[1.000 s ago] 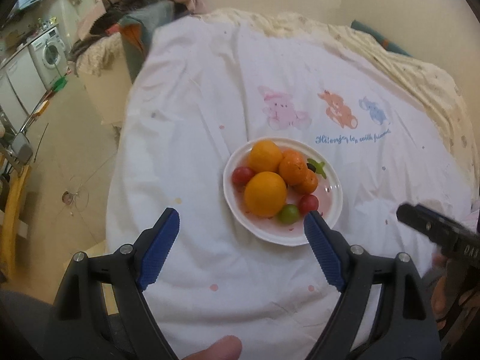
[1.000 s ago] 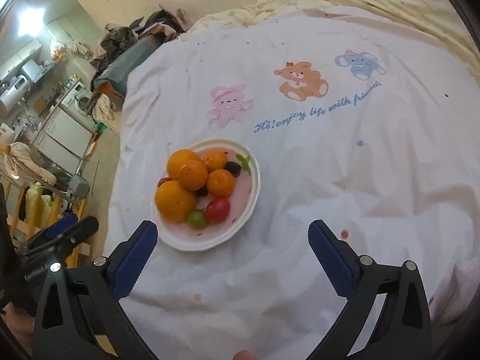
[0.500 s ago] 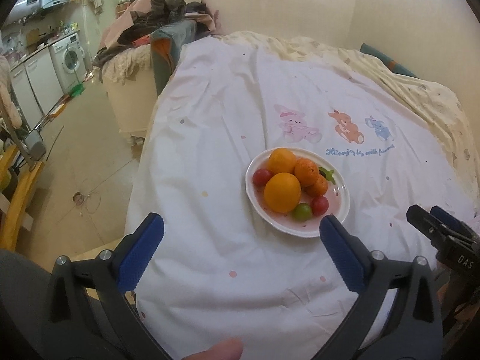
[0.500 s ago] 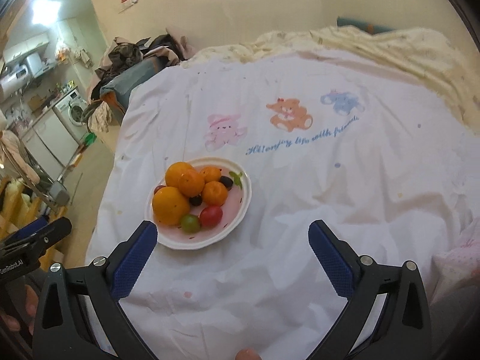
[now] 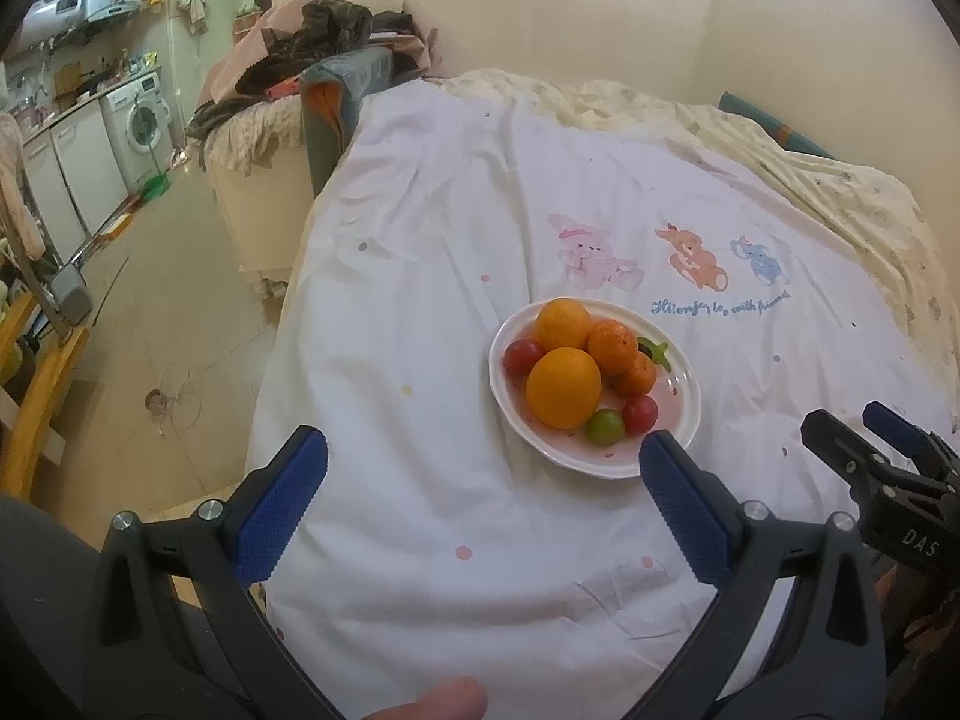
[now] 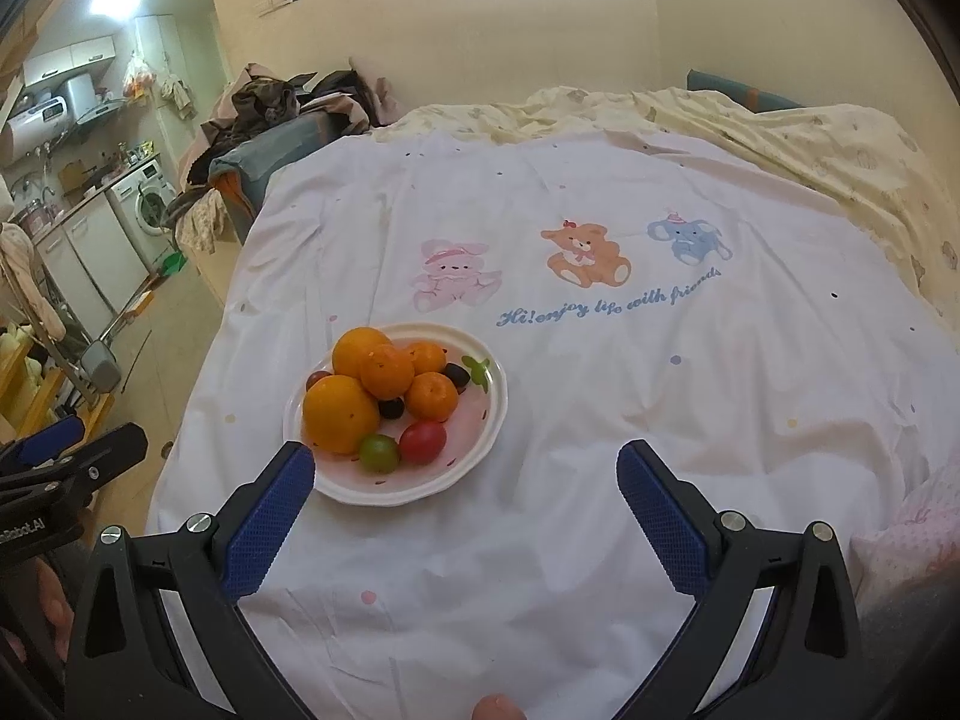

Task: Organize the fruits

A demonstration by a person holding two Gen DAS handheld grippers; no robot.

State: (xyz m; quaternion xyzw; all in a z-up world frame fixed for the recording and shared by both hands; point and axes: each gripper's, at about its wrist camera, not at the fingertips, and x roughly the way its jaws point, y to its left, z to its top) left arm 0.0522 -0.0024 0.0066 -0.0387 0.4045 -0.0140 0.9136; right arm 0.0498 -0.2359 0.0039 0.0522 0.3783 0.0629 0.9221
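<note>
Two grippers, jaws apart | sheet [image 6: 600, 420] reads "Hi! enjoy life with friends" | plate [image 6: 480, 456] of fruit

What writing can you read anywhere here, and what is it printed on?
"Hi!enjoy life with friends": blue script on the white bedsheet, under the cartoon animals.
"DAS": on the right gripper, seen from the left camera.
"...Robot.AI": on the left gripper, start cut off.
Kitchen appliance labels: too small to read.

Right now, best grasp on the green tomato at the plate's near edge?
Take the green tomato across its round middle, from above. The big orange and red tomato crowd its sides, so set the right gripper's fingers front-to-back; the near plate rim is low.
</note>
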